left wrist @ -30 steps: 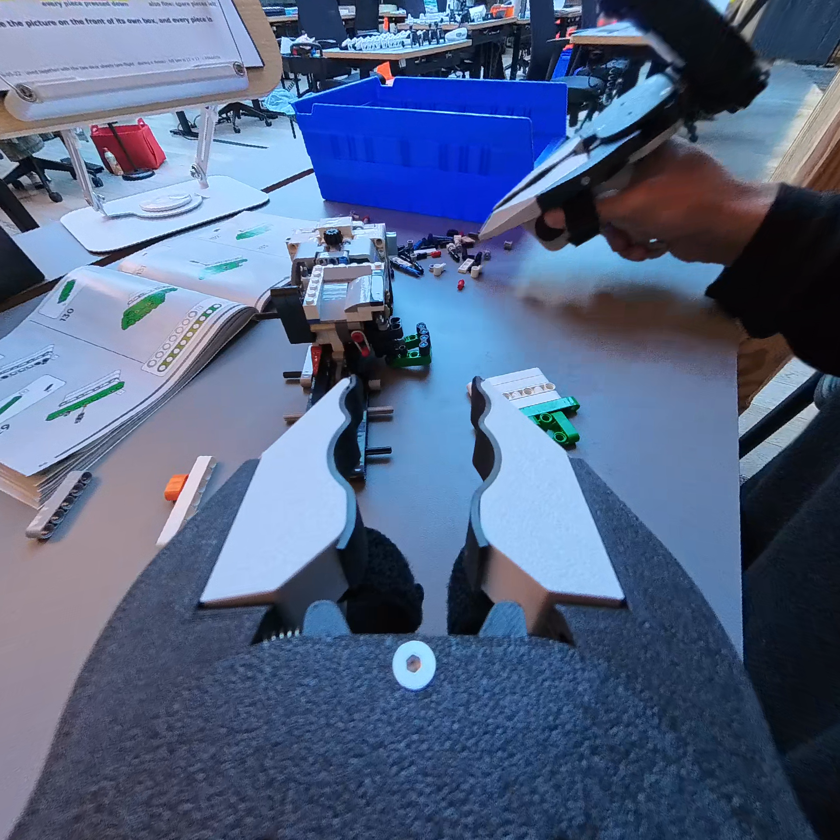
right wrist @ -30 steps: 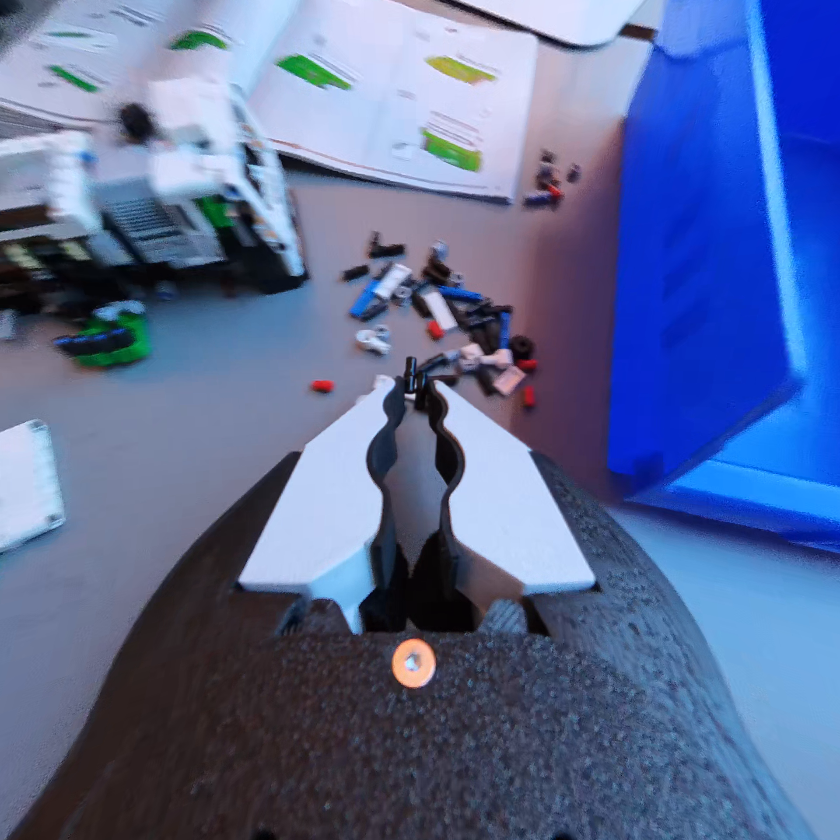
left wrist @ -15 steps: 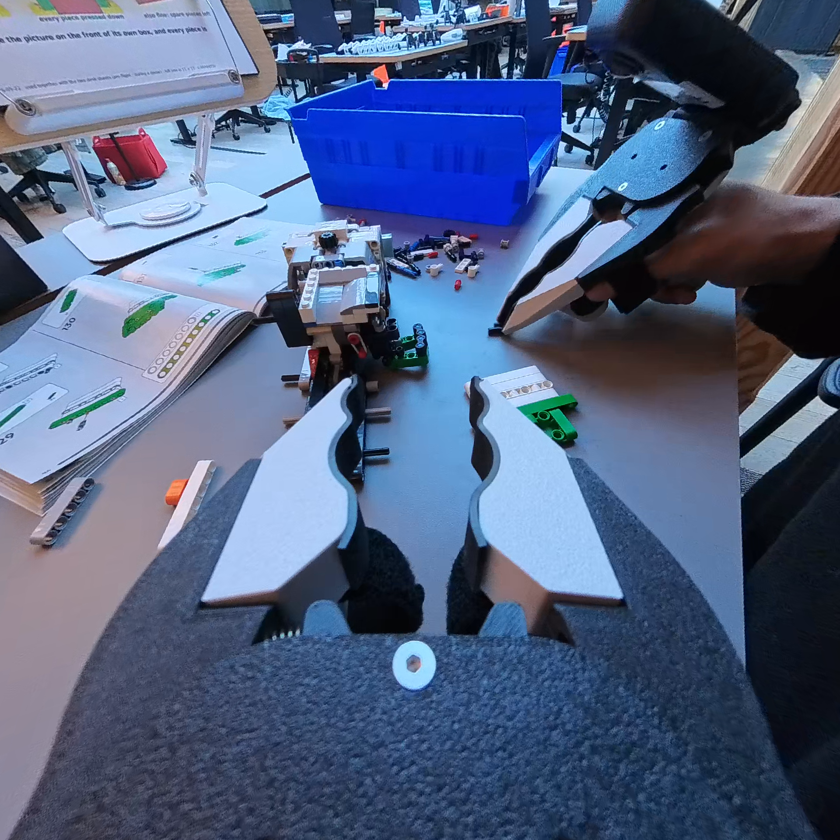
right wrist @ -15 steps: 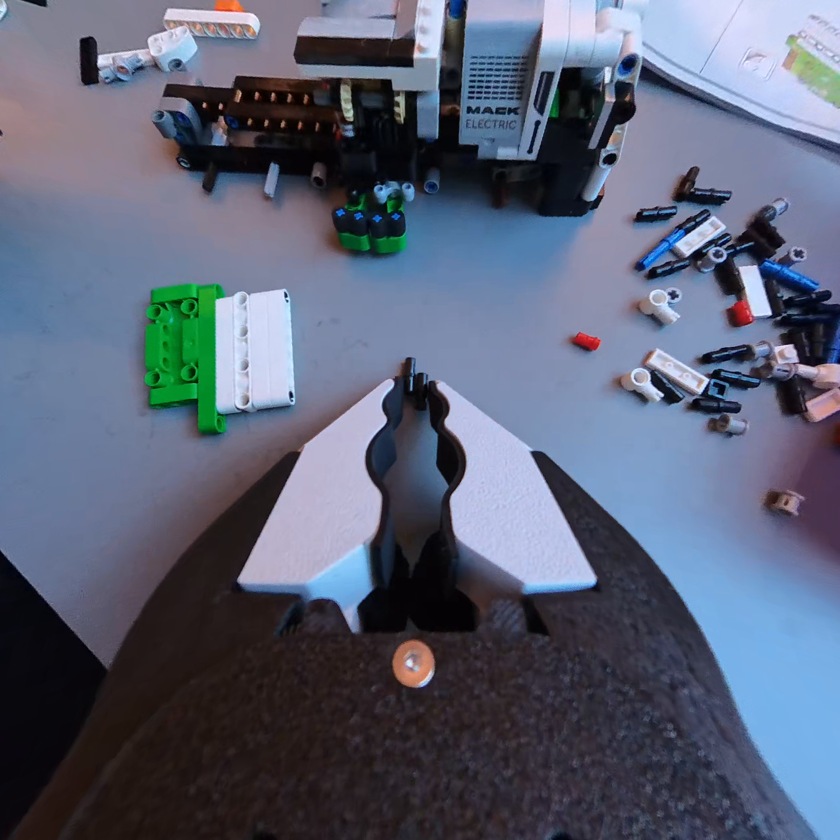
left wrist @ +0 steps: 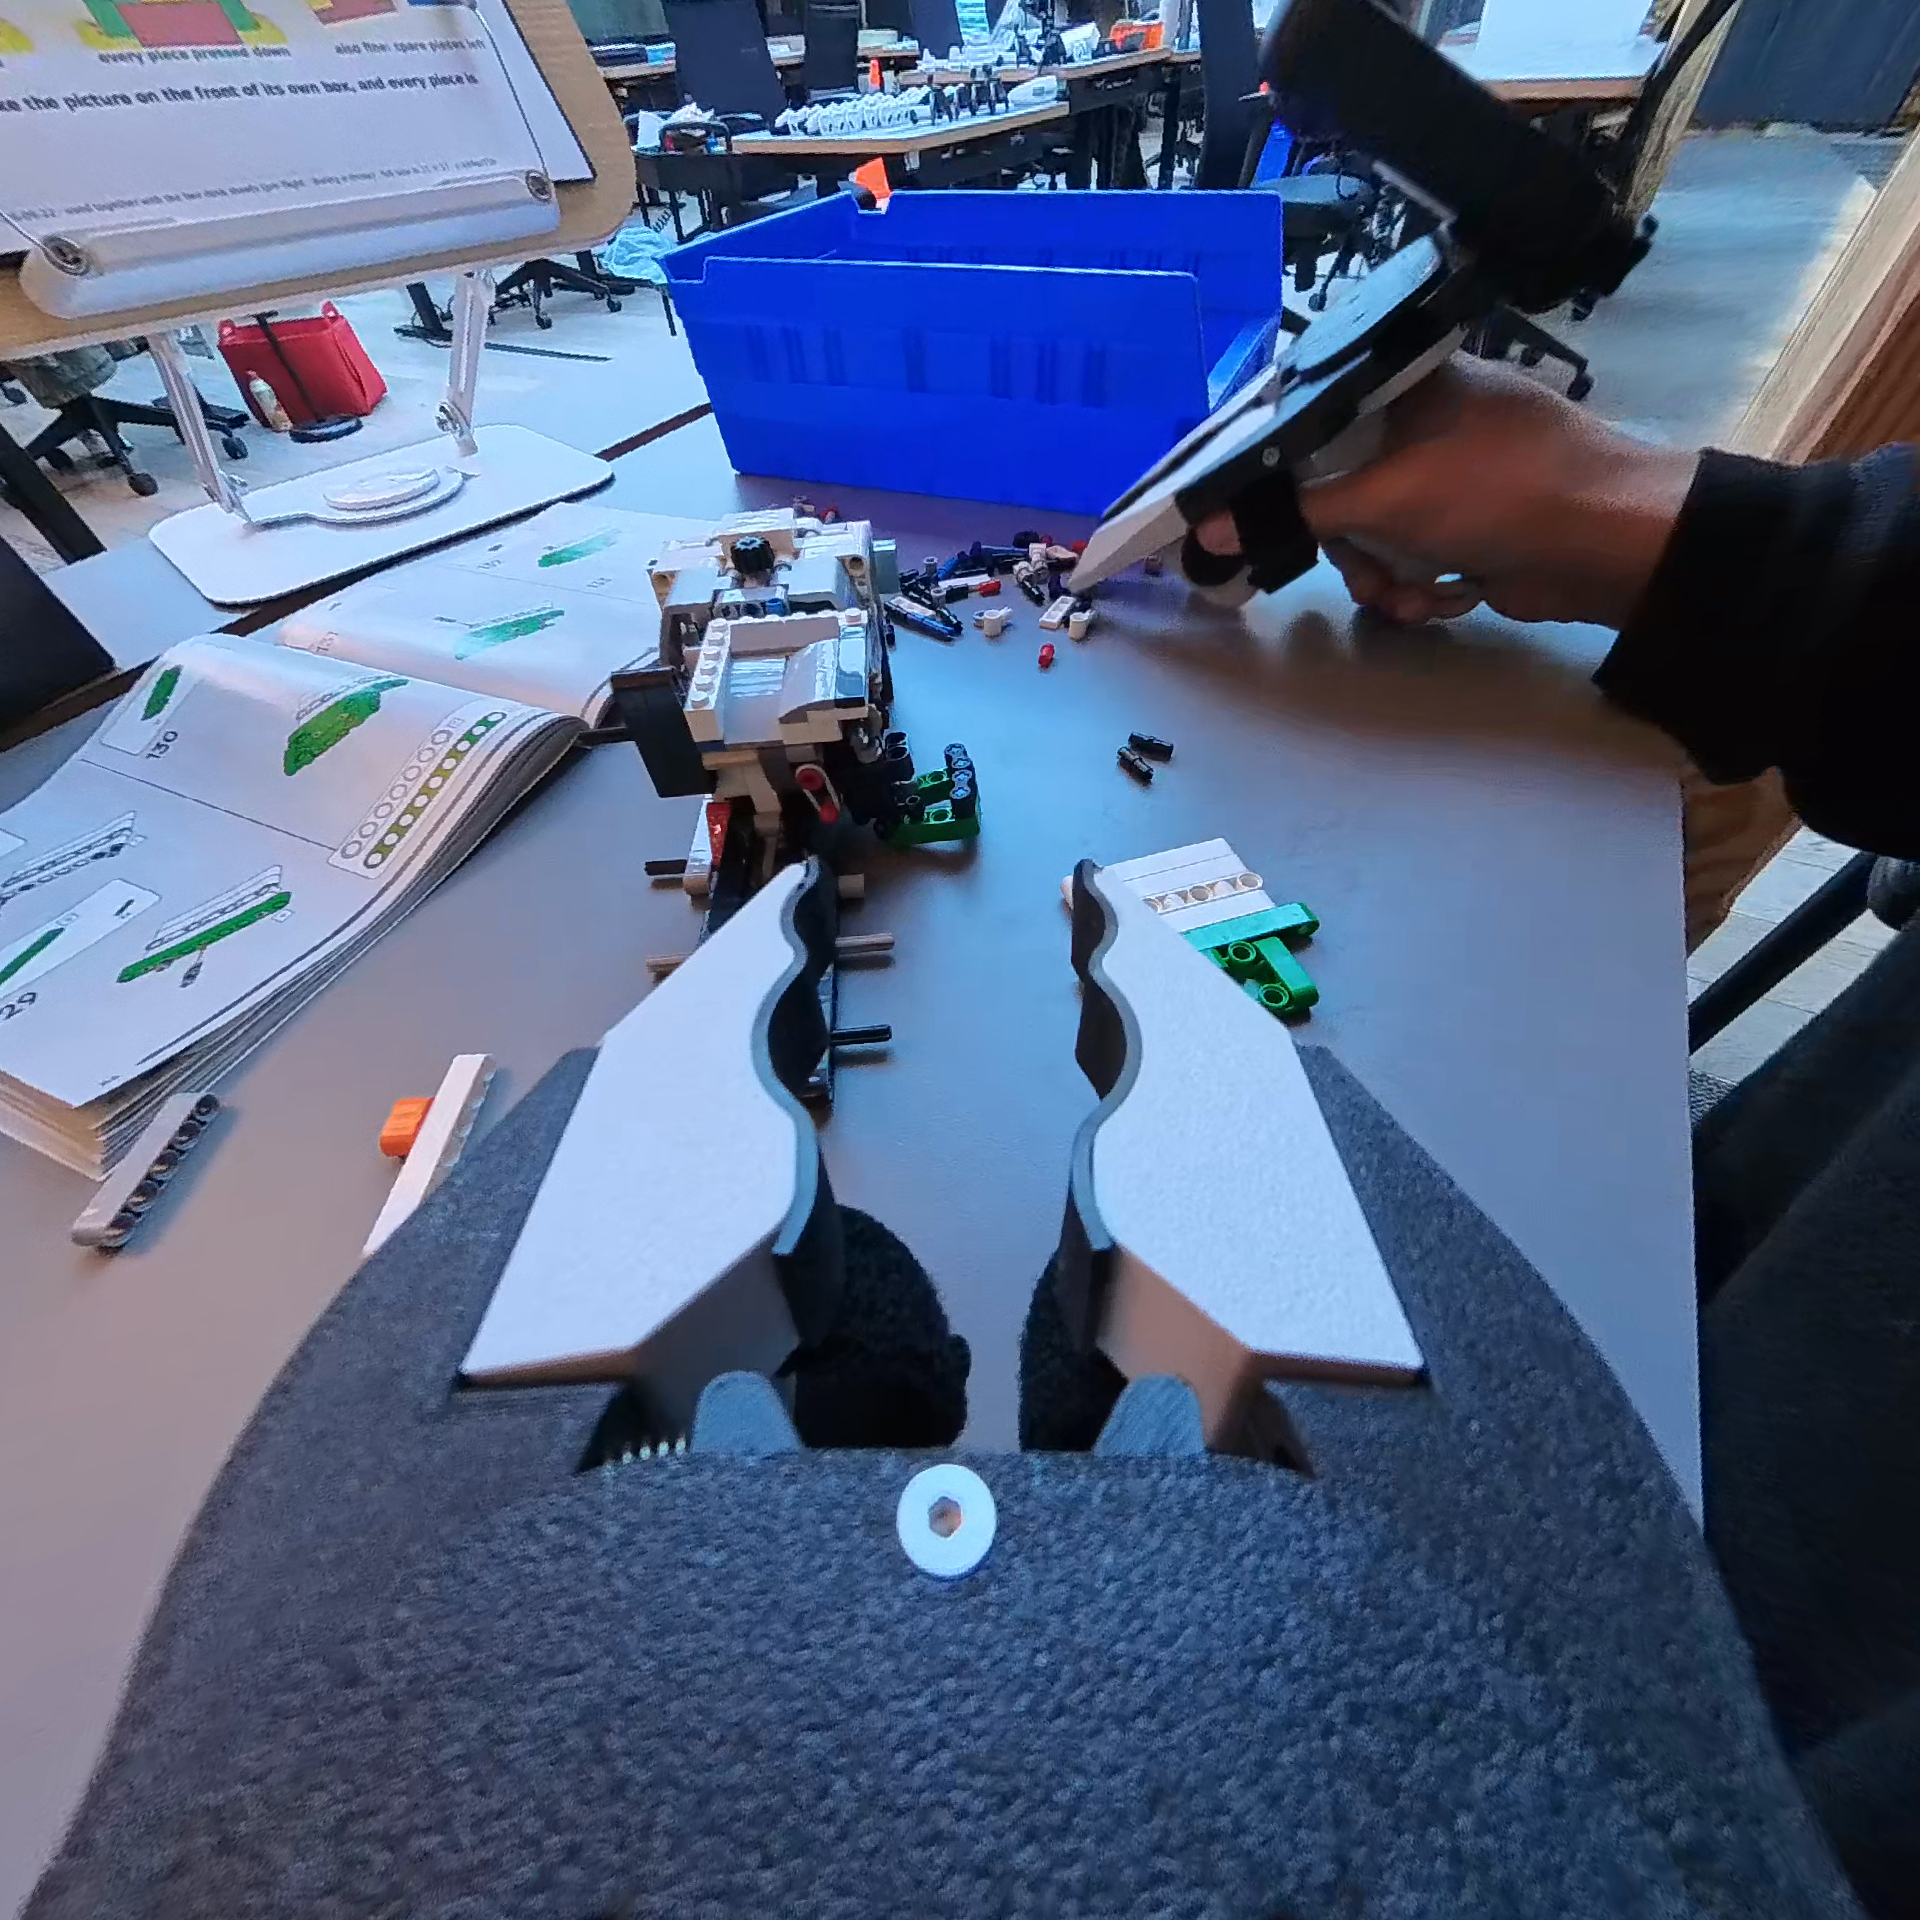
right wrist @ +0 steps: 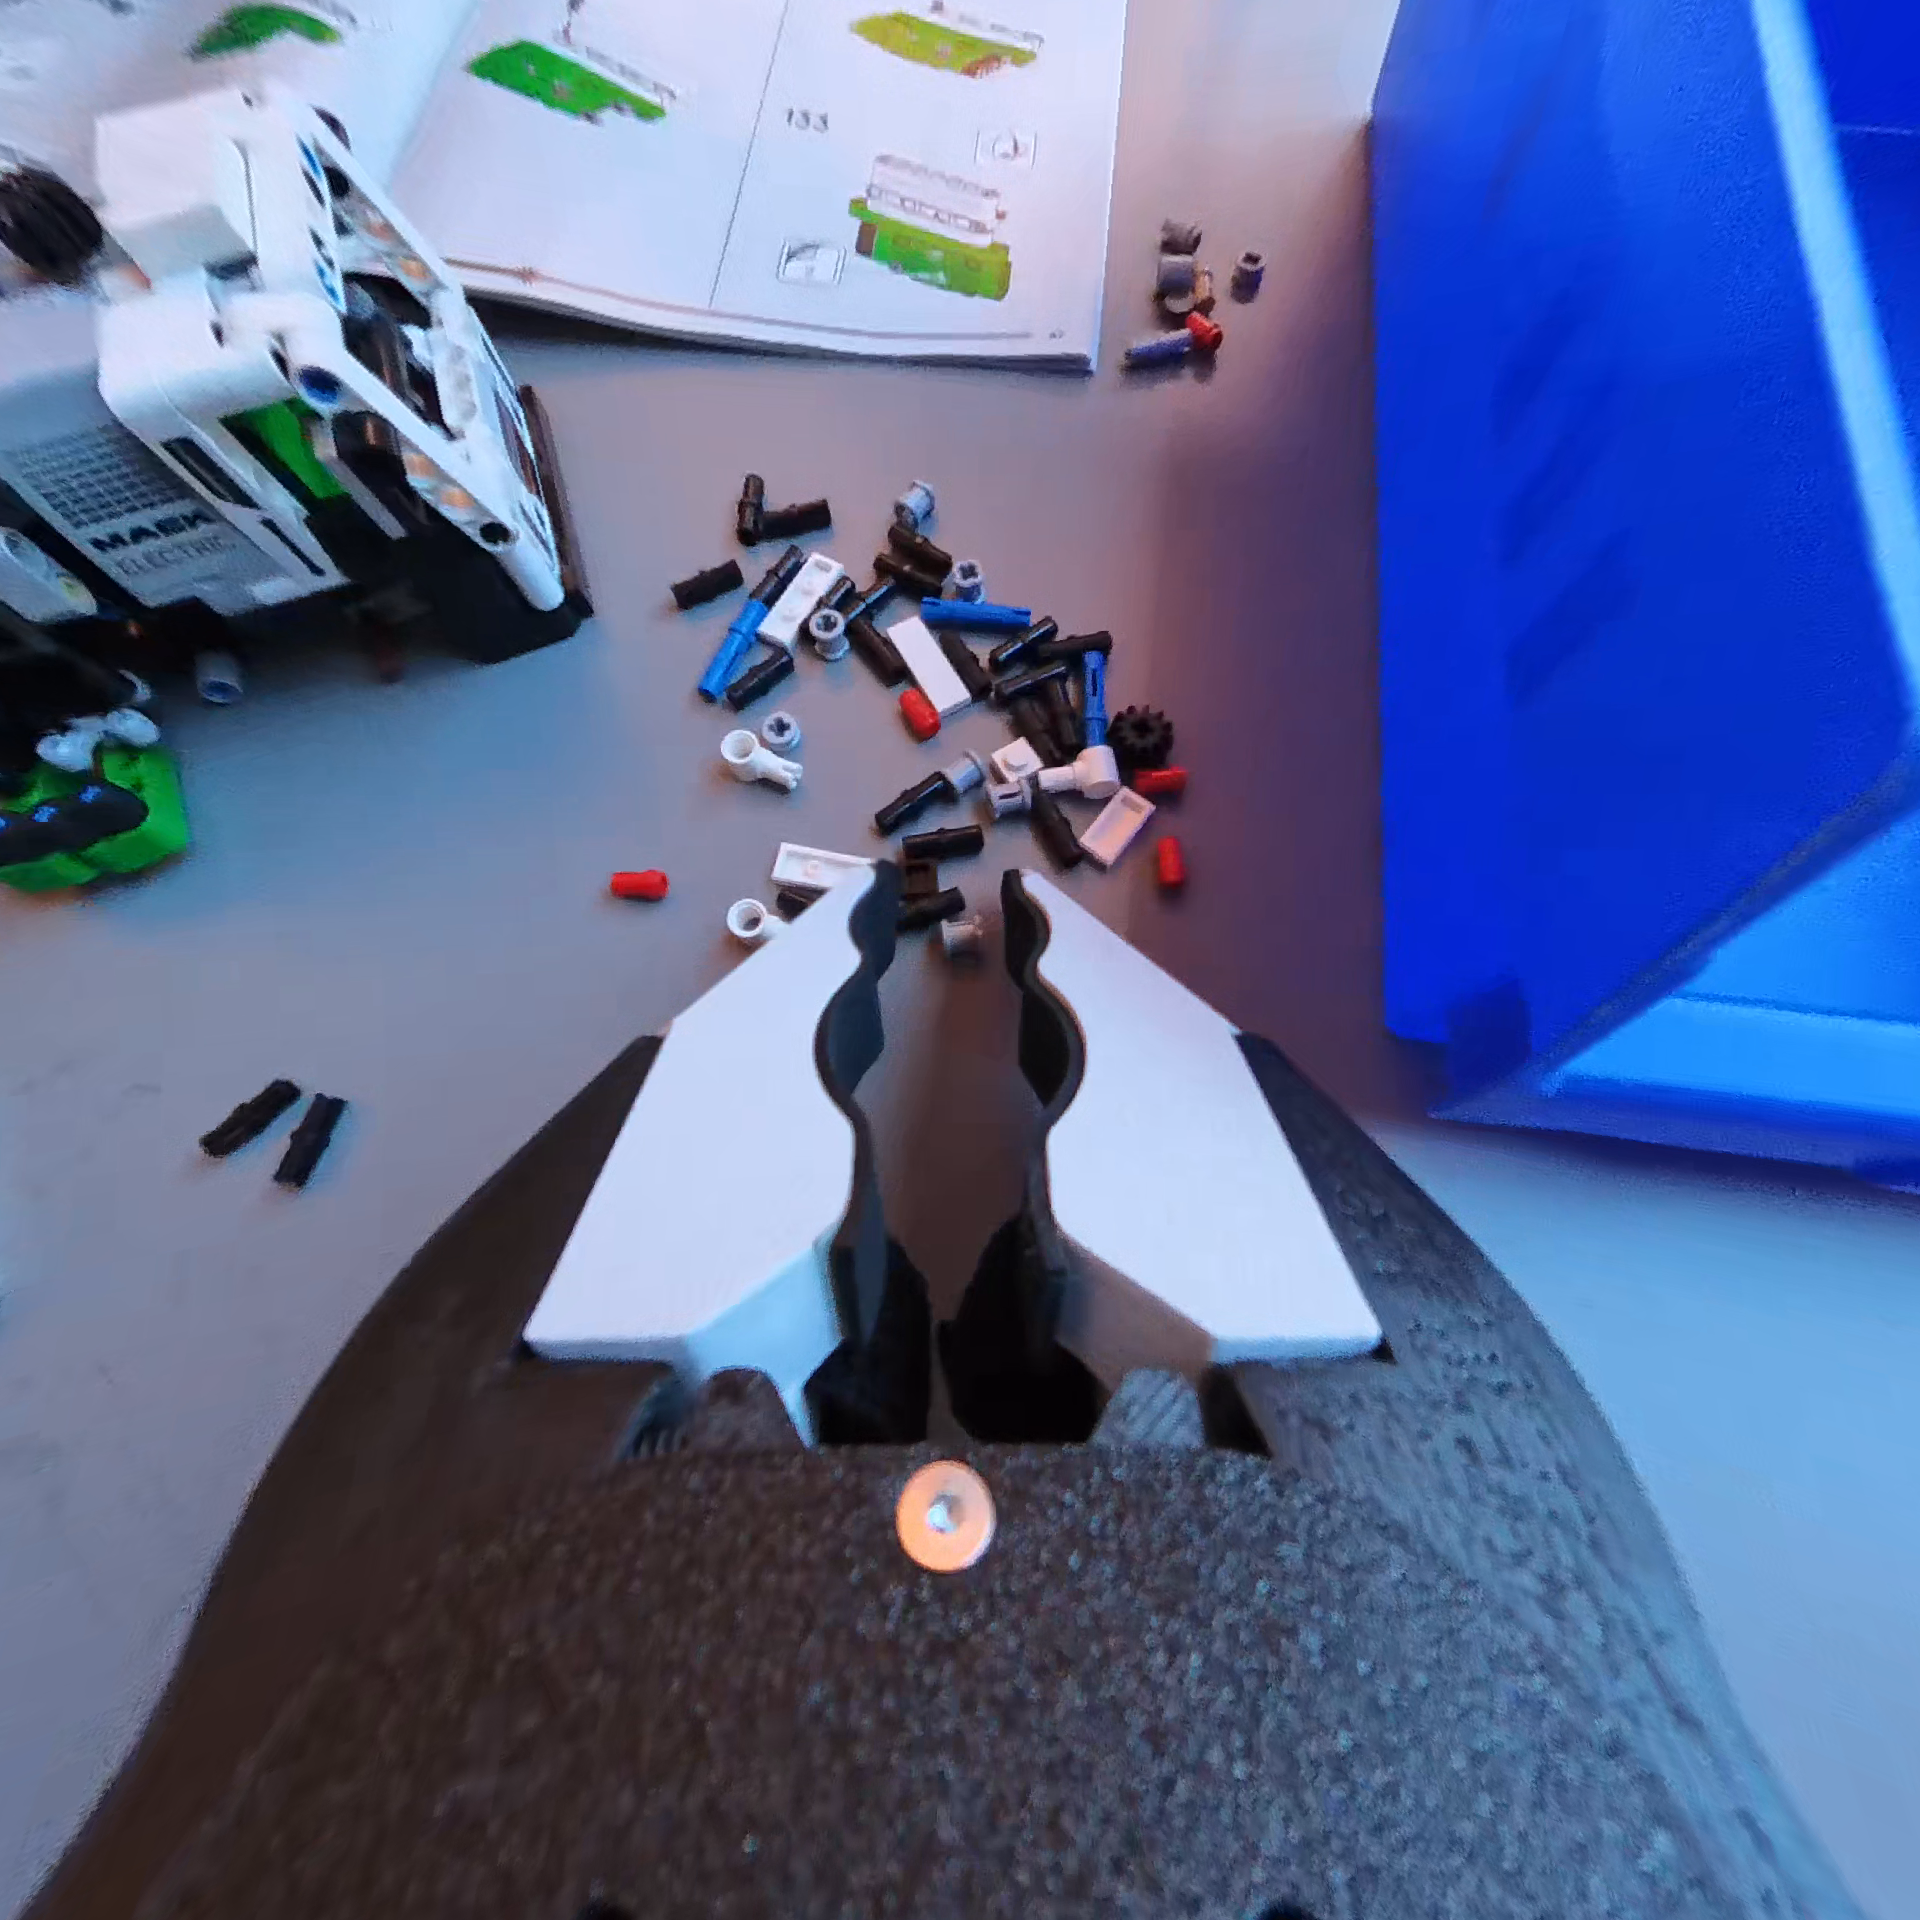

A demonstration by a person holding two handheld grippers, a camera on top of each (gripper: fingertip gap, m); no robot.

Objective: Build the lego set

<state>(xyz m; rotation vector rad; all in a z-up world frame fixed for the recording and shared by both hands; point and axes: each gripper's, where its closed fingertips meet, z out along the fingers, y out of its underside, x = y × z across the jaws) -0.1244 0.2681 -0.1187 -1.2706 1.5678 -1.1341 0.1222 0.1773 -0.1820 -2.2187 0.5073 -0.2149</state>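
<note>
The half-built white and black lego truck (left wrist: 774, 686) stands mid-table and also shows in the right wrist view (right wrist: 260, 447). My left gripper (left wrist: 945, 883) is open and empty, low behind the truck's rear frame. A green and white panel assembly (left wrist: 1226, 914) lies just right of it. My right gripper (right wrist: 948, 888) is open, its tips down at the near edge of the pile of small loose parts (right wrist: 935, 675), with black pins lying between them. It also shows in the left wrist view (left wrist: 1081, 577). Two black pins (right wrist: 272, 1130) lie loose on the table (left wrist: 1143, 753).
A blue bin (left wrist: 977, 343) stands behind the pile, close right of my right gripper (right wrist: 1642, 520). An open instruction booklet (left wrist: 260, 810) lies left. A grey beam (left wrist: 145, 1169) and a white beam with an orange piece (left wrist: 431, 1122) lie near left. A small green sub-assembly (left wrist: 935, 800) sits beside the truck. The tips of one gripper are about 25 cm away from the tips of the other.
My right gripper carried two black pins from the pile towards the green and white panel, let them go on the table, moved back to the pile and opened. The left gripper stayed put.
</note>
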